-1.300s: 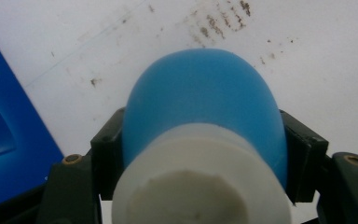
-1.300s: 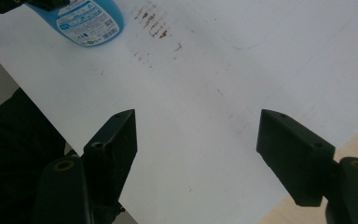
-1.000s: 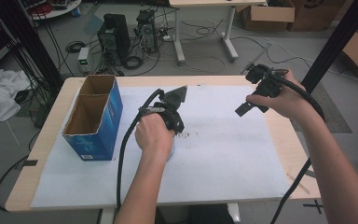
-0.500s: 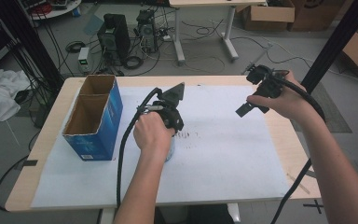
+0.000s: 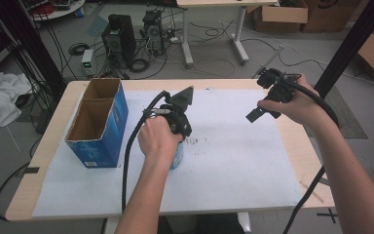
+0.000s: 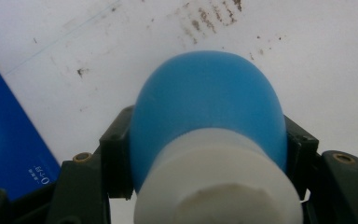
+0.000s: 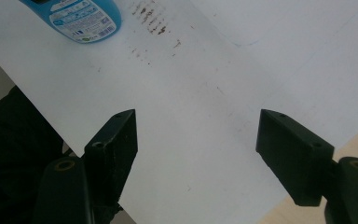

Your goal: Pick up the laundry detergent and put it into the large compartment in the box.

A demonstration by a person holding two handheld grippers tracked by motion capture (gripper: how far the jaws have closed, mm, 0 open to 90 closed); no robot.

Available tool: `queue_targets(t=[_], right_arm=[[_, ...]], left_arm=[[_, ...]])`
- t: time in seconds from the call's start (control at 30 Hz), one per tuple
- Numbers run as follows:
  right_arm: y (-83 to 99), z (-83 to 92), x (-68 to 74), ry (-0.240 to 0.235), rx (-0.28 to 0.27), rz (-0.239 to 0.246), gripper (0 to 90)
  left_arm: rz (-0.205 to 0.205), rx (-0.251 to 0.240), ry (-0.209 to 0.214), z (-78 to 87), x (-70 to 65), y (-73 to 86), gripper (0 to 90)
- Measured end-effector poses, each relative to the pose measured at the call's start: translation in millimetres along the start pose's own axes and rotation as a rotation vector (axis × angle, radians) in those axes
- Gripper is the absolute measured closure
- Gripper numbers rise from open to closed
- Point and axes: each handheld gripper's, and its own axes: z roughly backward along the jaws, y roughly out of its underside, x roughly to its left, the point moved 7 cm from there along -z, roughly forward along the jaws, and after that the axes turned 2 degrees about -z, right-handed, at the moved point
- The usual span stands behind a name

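Gripping: left claw (image 6: 205, 154) closed on a blue plastic bottle with a white cap (image 6: 207, 135), one black jaw pressed against each flank just below the cap
Bottle position: near the middle of the white paper sheet (image 5: 233, 161) that covers the wooden desk (image 5: 46, 151); in the high view the bottle (image 5: 177, 157) peeks out from under the left hand (image 5: 158, 139)
Bottle axis: appears upright, cap toward the left claw's camera, body running down and away to the sheet; whether its base touches the paper cannot be told
Bearing to box: tall open blue cardboard box with two compartments (image 5: 97, 122) stands just to the left of the bottle, near but apart; its blue wall (image 6: 9, 140) edges the left gripper view
Nearer hand: the left, already on the bottle
Right claw: (image 7: 196, 140) jaws wide apart, holding nothing, hanging over bare paper
Right claw position: (image 5: 260, 113) raised toward the right far side of the desk, well apart from the bottle, whose labelled lower part (image 7: 81, 16) shows far off in the right gripper view
Judged turn: any move into the box would run leftward from the bottle
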Motion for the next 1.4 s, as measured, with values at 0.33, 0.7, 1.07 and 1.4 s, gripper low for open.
queue_targets(t=[0.33,0.7,1.07,1.4], right_arm=[[-2.8,0.2,0.5,0.001,-0.002,0.004,29.2],[-6.5,-1.9,2.2,0.0,0.009,0.004,29.2],[-9.3,0.5,-0.1,0.004,0.011,0.002,29.2],[-10.1,2.7,-2.5,0.006,0.011,-0.009,29.2]], left_arm=[[-0.036,-0.009,-0.01,12.6,2.3,-0.7,38.0],[-0.075,-0.005,-0.019,37.9,2.1,-2.6,38.0],[-0.096,-0.015,-0.033,78.0,8.8,-6.3,38.1],[-0.073,-0.024,-0.017,113.0,24.1,-7.9,38.1]])
